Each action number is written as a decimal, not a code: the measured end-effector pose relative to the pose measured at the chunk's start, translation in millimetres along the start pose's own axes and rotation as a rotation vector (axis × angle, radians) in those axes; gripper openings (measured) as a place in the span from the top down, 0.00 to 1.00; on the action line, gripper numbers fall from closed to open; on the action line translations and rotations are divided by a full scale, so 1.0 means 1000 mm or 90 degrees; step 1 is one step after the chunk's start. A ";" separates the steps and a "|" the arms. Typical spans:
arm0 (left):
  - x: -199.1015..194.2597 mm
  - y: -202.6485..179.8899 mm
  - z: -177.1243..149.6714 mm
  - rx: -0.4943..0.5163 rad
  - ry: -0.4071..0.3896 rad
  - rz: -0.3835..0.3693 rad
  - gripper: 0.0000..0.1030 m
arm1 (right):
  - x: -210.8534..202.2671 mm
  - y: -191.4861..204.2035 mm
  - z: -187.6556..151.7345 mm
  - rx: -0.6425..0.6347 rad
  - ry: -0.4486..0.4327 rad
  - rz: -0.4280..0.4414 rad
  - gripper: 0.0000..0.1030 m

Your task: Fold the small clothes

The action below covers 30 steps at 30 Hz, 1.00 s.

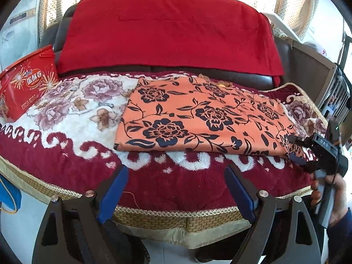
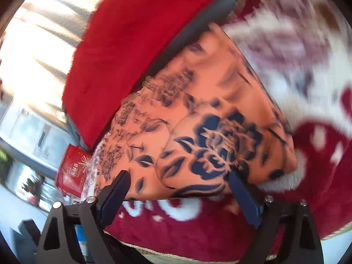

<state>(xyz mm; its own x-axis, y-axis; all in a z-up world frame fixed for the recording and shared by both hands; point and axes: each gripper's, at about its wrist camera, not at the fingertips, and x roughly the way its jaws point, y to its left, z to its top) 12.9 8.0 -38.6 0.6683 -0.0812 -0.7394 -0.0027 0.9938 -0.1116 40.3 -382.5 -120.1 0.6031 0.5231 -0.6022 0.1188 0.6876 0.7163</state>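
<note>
An orange garment with dark navy flowers (image 1: 198, 116) lies folded flat on a plush floral blanket (image 1: 72, 110) over a sofa seat. My left gripper (image 1: 176, 171) is open and empty, held back from the garment's near edge above the blanket's front. My right gripper (image 1: 296, 148) is at the garment's near right corner, its fingers open around the cloth. In the right wrist view, which is blurred, that gripper (image 2: 178, 176) is open with the garment (image 2: 209, 110) between its fingers.
A red tin box (image 1: 24, 85) stands on the blanket at the far left; it also shows in the right wrist view (image 2: 72, 173). A red blanket (image 1: 167, 30) hangs over the sofa back. The blanket's woven gold border (image 1: 176, 215) marks the seat's front edge.
</note>
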 end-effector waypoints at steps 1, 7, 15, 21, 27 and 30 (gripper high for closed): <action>0.002 -0.004 -0.001 0.008 0.002 0.002 0.14 | -0.010 -0.002 -0.002 0.014 -0.027 0.026 0.11; 0.020 -0.029 0.008 0.038 0.006 0.015 0.14 | -0.034 -0.011 -0.026 -0.004 -0.091 0.070 0.11; 0.063 -0.084 0.044 0.084 -0.007 0.002 0.14 | -0.044 -0.024 -0.022 -0.007 -0.103 0.098 0.11; 0.096 -0.119 0.068 0.105 -0.024 -0.010 0.14 | -0.051 -0.042 -0.018 0.038 -0.099 0.128 0.11; 0.137 -0.132 0.070 0.135 0.001 0.003 0.14 | -0.047 -0.051 -0.014 0.067 -0.092 0.129 0.11; 0.149 -0.129 0.061 0.146 0.019 0.006 0.14 | -0.043 -0.051 -0.009 0.096 -0.089 0.124 0.11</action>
<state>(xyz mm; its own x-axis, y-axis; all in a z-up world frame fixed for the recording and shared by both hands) 158.6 -128.0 -94.0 0.6473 -0.0711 -0.7589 0.1633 0.9855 0.0469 0.9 -436.0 -134.1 0.7281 0.5563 -0.4005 0.0994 0.4925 0.8646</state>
